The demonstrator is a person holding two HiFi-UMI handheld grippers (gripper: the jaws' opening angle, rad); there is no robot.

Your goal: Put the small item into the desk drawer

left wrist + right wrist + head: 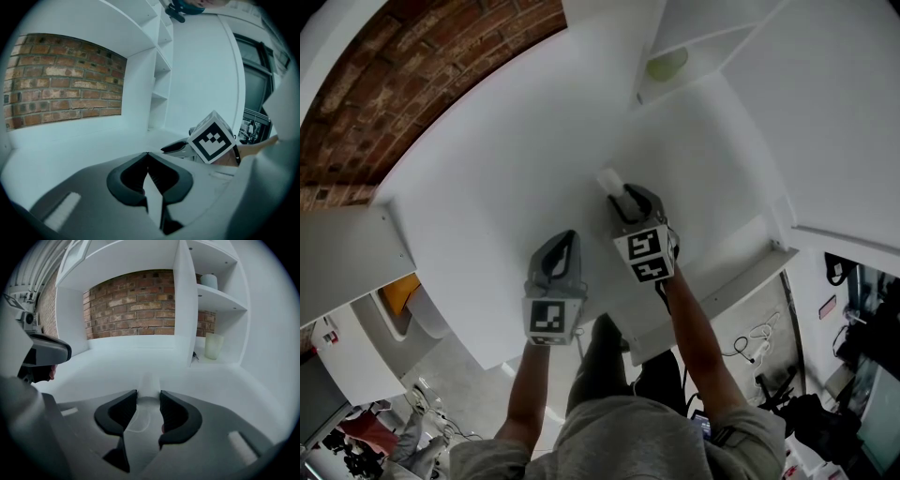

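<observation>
A small white, cup-like item (607,180) stands on the white desk (487,187), near its middle. My right gripper (620,195) reaches to it from the near side. In the right gripper view the item (149,383) fills the gap between the two dark pads (165,406), and the right gripper (148,393) is shut on it. My left gripper (570,235) hovers to the left, a little nearer the desk's front edge. Its jaws meet at the tip, so the left gripper (148,155) is shut with nothing held. No drawer shows plainly in any view.
A white shelf unit rises at the back right; its bottom compartment holds a pale green cup (667,64) (213,345), and a higher shelf holds a white pot (209,281). A brick wall (441,66) backs the desk. A white panel (722,286) juts at the desk's front right.
</observation>
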